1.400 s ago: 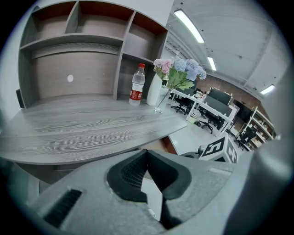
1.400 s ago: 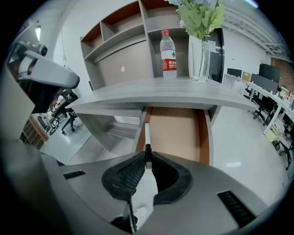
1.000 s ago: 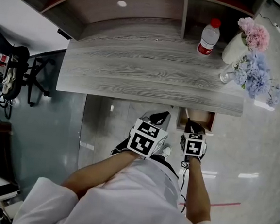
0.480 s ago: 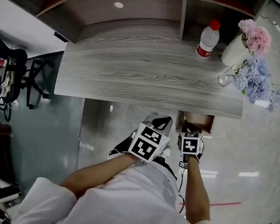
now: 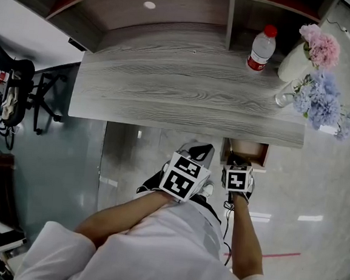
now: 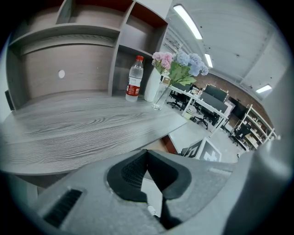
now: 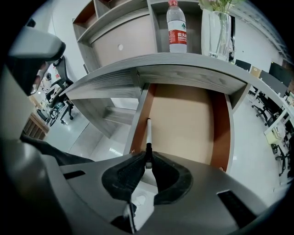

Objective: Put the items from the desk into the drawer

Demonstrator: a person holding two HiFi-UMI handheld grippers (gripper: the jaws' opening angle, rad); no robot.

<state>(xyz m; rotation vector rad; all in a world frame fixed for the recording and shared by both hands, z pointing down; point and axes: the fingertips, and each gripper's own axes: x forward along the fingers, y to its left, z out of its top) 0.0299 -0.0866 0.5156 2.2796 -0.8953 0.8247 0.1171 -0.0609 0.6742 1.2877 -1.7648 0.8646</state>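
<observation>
1. Since a second ago both my grippers have drawn back a little from the desk edge, toward my body. Over the last half second they have hardly shifted.
2. The pen (image 7: 148, 137), white with a dark near end, is pinched by that end between the jaws of my right gripper (image 7: 147, 159). It points forward over the left side of the open drawer (image 7: 221, 124), close along its left wall. I cannot tell whether its far tip touches the drawer bottom.
3. The drawer sticks out from under the right part of the desk (image 5: 185, 88). Its tan bottom is otherwise bare, and nothing lies between the pen and it.
4. My left gripper (image 6: 146, 153) hangs just beside the right one, in front of the desk edge. Its jaw tips are together with nothing between them.
5. On the desk's far right stand a water bottle (image 5: 260, 47) with a red cap, a white vase (image 5: 290, 62) of pink flowers and a glass vase (image 5: 282, 94) of blue ones. All are well apart from both grippers.
6. An office chair (image 5: 21, 92) stands off to the left of the desk.
</observation>
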